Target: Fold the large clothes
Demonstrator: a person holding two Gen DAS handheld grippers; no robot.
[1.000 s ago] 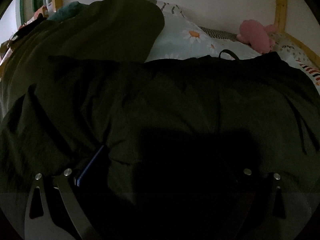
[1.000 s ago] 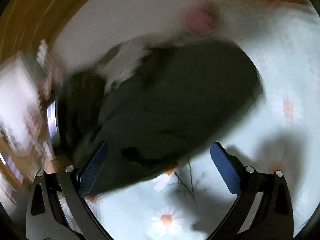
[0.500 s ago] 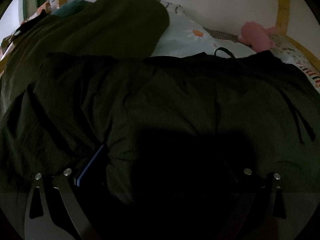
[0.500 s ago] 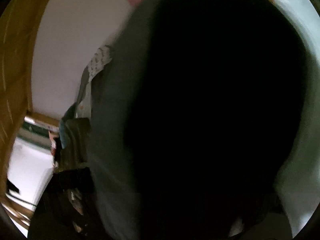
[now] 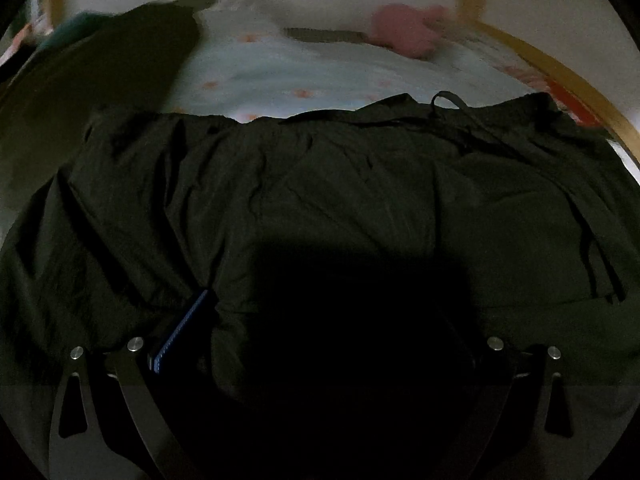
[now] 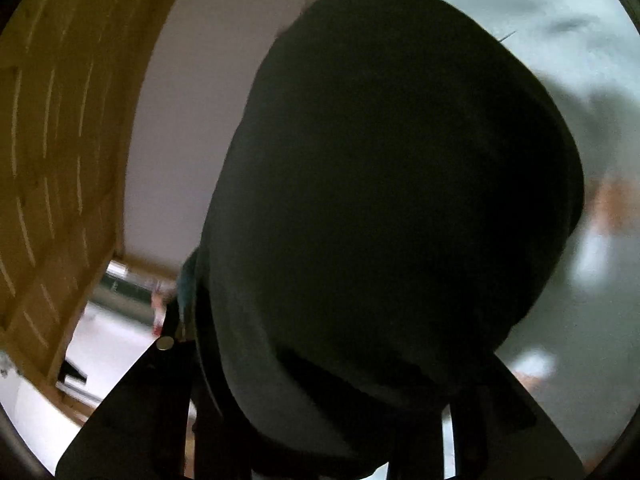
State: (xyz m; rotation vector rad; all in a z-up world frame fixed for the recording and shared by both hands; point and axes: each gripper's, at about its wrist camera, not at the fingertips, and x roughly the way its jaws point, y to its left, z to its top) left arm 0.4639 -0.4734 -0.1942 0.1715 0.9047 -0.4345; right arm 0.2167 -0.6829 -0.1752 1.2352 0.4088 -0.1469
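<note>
Since the earlier frame the dark garment [image 5: 320, 200] has slid back from the pink toy [image 5: 404, 34], baring more bed sheet [image 5: 288, 76]; its long axis runs crosswise (drawstring edge toward the toy), bunched in the left hand-held gripper [image 5: 320, 344], while the right hand-held gripper [image 6: 340, 412] is closing on cloth draped over it

A bed with a light blue sheet [image 5: 304, 76] printed with small orange flowers fills the 12 o'clock part of the left view. A blurred pink soft toy [image 5: 404, 30] lies at 1 o'clock, beside the wooden bed frame [image 5: 560, 76]. A white wall [image 6: 188, 128] stands behind, next to a wooden panel [image 6: 60, 140] at 9 o'clock in the right view.
</note>
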